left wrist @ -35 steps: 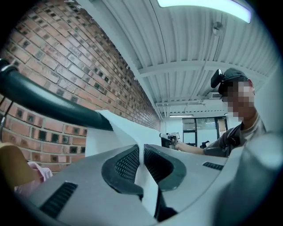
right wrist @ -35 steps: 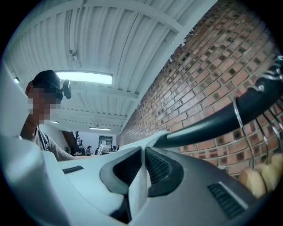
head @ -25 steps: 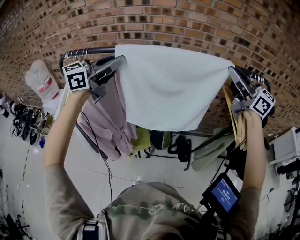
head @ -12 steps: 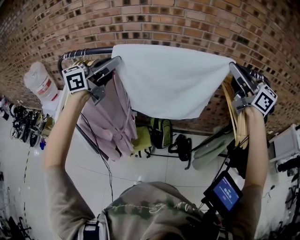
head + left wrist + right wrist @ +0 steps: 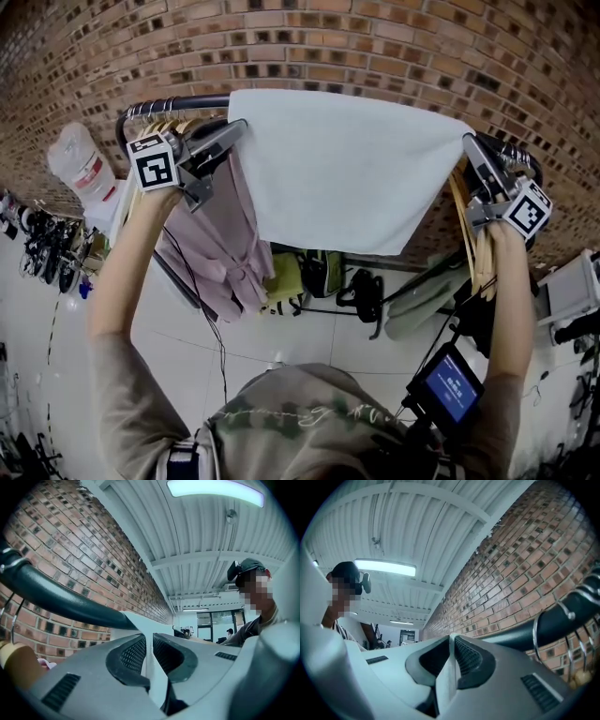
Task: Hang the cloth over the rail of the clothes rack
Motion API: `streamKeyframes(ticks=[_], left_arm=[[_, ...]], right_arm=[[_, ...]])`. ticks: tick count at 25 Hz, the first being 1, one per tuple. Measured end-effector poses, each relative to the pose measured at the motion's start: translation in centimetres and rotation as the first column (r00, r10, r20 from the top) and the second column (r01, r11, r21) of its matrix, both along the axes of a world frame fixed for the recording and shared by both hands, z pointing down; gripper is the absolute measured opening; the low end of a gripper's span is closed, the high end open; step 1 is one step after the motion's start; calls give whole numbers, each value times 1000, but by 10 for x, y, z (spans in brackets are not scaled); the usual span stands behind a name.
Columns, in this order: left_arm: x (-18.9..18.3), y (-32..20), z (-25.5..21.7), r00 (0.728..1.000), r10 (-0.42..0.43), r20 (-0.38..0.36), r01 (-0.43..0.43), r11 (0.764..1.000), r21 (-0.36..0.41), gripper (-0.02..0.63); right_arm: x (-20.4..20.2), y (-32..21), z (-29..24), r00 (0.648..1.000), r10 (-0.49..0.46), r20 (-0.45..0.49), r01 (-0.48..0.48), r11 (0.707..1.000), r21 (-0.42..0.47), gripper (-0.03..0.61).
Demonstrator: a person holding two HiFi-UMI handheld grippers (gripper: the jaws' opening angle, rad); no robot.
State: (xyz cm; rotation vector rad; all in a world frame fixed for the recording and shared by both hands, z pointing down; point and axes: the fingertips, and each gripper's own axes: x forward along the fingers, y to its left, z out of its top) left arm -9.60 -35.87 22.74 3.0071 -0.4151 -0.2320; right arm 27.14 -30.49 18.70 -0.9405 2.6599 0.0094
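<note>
The white cloth (image 5: pixel 347 169) hung spread across the middle of the black rail (image 5: pixel 178 103), its top edge hiding the rail; whether it already lay over the rail could not be told. The left gripper (image 5: pixel 238 126), close beside the rail, pinched the cloth's left top corner between nearly closed jaws. The right gripper (image 5: pixel 468 142) clamped the right corner likewise. A pink garment (image 5: pixel 220 248) hung below the rail's left end.
</note>
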Motion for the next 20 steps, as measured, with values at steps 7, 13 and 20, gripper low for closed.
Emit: streamKeyframes(ticks=[7,13,20], left_arm=[[0,2,-1,1000,11,-1,-11,1000,11,35],[-3,-2,4,1000,7,-27,-7,1000,-6,35],[0,-3,25,999,-10,32,10,1000,9,37]], right_arm=[[5,5,18,999,36,-8,-36,999,-29,38],[10,3,32,998,55,-7,-55,997,-50,92],[11,-11,65,996,74,-55,-80,989,-122,92]])
